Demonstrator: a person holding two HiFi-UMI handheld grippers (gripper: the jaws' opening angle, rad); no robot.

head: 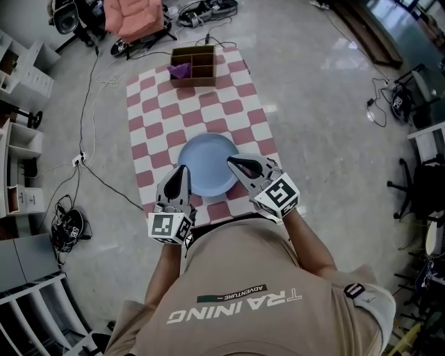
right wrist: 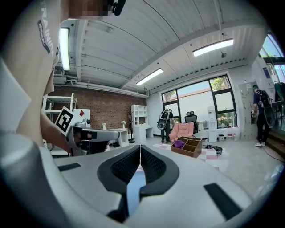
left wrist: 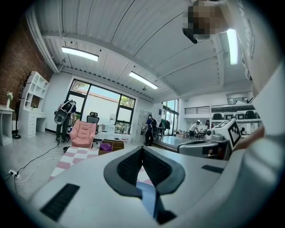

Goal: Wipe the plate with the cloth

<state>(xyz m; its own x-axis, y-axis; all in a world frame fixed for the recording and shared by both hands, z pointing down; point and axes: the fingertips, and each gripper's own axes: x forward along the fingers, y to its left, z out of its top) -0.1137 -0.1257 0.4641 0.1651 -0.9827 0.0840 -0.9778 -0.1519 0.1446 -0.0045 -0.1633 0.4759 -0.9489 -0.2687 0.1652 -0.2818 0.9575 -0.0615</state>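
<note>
A light blue plate (head: pixel 206 163) lies on a red-and-white checkered mat (head: pixel 156 104) on the floor. The purple cloth (head: pixel 180 69) sits in the near-left compartment of a brown wooden box (head: pixel 203 66) at the mat's far end. My left gripper (head: pixel 184 170) is shut and empty, its tip over the plate's left rim. On the other side my right gripper (head: pixel 231 162) is also shut and empty, over the plate's right rim. In the left gripper view the pads (left wrist: pixel 133 164) meet above a strip of blue plate (left wrist: pixel 147 196). The right gripper view shows the cloth (right wrist: pixel 179 143) far ahead.
A pink armchair (head: pixel 132 15) stands beyond the box. Cables and a power strip (head: pixel 78 160) run along the mat's left. White shelves (head: pixel 17 149) line the left side, and office chairs (head: pixel 417 184) stand at the right. Several people (left wrist: pixel 150 129) are far off in the room.
</note>
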